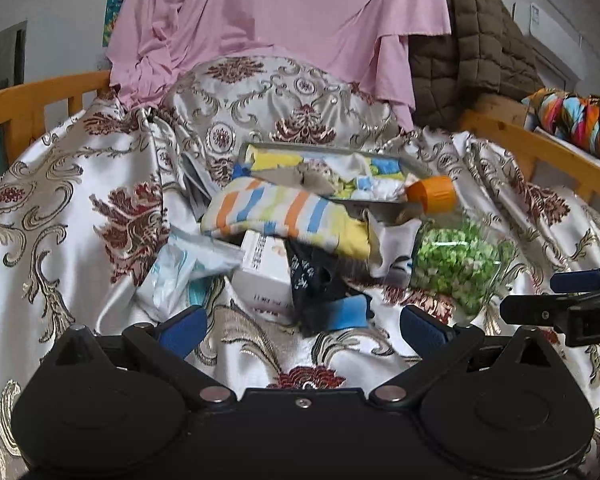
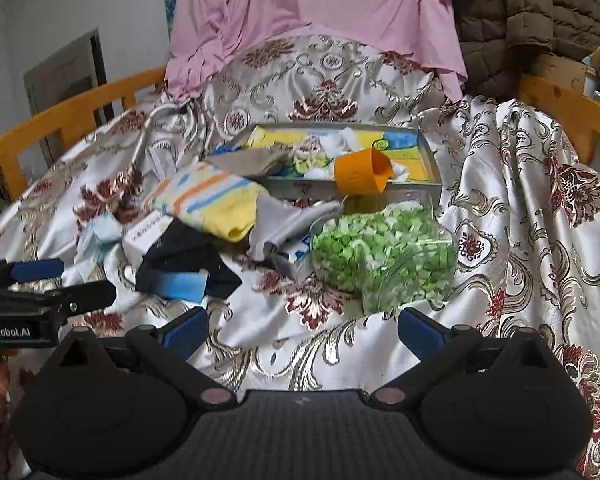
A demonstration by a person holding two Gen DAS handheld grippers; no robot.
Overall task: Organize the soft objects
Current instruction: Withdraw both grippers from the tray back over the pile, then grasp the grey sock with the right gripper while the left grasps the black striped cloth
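Hovering low over the bed, both grippers were empty, with fingers spread wide and nothing between them. The left gripper pointed at a dark cloth, which lay just in front of the tray and partly over a white box. The right gripper stood near the jar of green pieces, which lay on its side with its orange cap against the front wall of the tray.

The step in hand looked like the approach before a pick; no soft thing was held yet. Some small cloths already lay inside the tray. A striped cloth rested in front of the tray, its far end near the tray's front left corner, and a grey cloth lay between it and the jar.

The next move probably called for lowering the left gripper onto the dark cloth, pinching only the fabric and not the box below, then carrying it into the tray. The jar was hard and should stay out.
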